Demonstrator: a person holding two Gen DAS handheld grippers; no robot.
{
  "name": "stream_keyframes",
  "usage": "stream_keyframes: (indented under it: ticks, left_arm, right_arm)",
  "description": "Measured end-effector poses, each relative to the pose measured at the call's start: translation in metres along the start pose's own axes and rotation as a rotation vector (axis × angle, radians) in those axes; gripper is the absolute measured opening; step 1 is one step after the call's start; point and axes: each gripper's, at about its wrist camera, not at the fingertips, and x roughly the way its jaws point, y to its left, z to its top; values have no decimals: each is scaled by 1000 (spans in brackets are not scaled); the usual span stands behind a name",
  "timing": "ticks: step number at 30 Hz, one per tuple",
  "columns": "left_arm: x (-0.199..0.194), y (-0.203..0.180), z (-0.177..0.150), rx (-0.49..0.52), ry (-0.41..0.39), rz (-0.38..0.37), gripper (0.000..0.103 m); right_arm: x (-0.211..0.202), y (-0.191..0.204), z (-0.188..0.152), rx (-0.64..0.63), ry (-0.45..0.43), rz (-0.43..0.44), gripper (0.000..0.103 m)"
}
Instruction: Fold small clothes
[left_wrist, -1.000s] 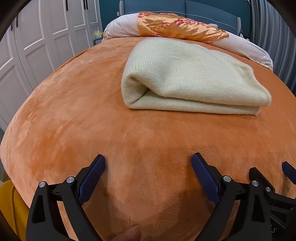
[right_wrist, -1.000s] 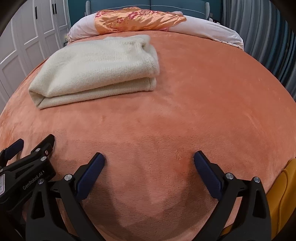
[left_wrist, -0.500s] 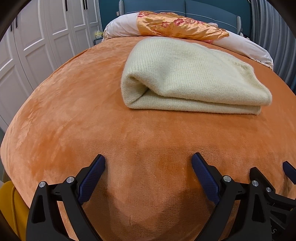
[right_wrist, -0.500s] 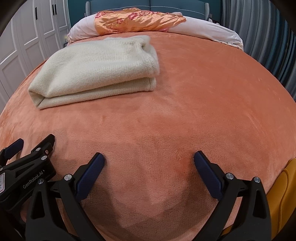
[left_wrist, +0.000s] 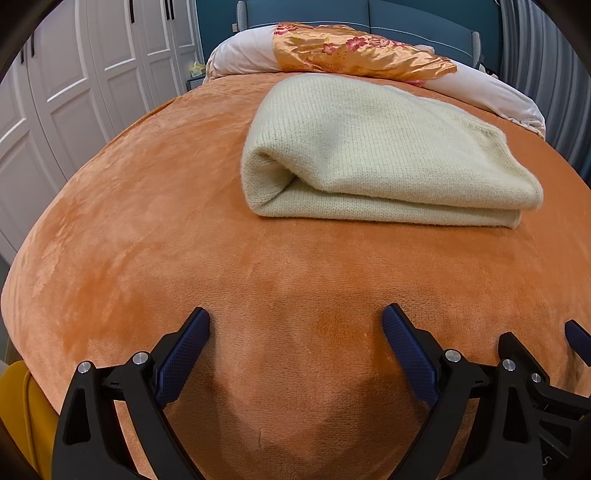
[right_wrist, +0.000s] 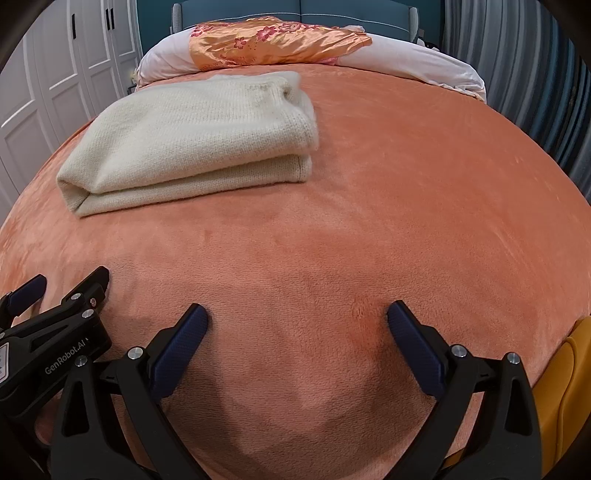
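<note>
With folding apparently complete, the sweater (left_wrist: 376, 155) lies squared on the bed (left_wrist: 147, 221).
Left tool (left_wrist: 295, 325) and right tool (right_wrist: 297, 315), both spread and empty, rest near it.

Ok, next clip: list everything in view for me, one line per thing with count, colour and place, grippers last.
sweater: one, cream knit, folded, lying on the blanket ahead of both grippers.
blanket: one, orange plush, covering the bed.
quilt: one, pale pink roll across the head of the bed.
satin cloth: one, orange with pink flowers, lying over the quilt.
headboard: one, dark teal, behind the quilt.
wardrobe doors: several, white panelled, along the left side.
curtain: one, grey-blue pleated, on the right side.
yellow fabric: mustard, at the near edge of the bed; what it is cannot be told.
left gripper: black with blue pads, open, empty.
right gripper: black with blue pads, open, empty.
</note>
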Motion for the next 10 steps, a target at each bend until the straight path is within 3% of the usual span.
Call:
stream_keyframes:
  ticks: [10]
  left_arm:
    - [0, 0, 0, 1, 0, 0, 92]
  right_arm:
    - [0, 0, 0, 2, 0, 0, 96]
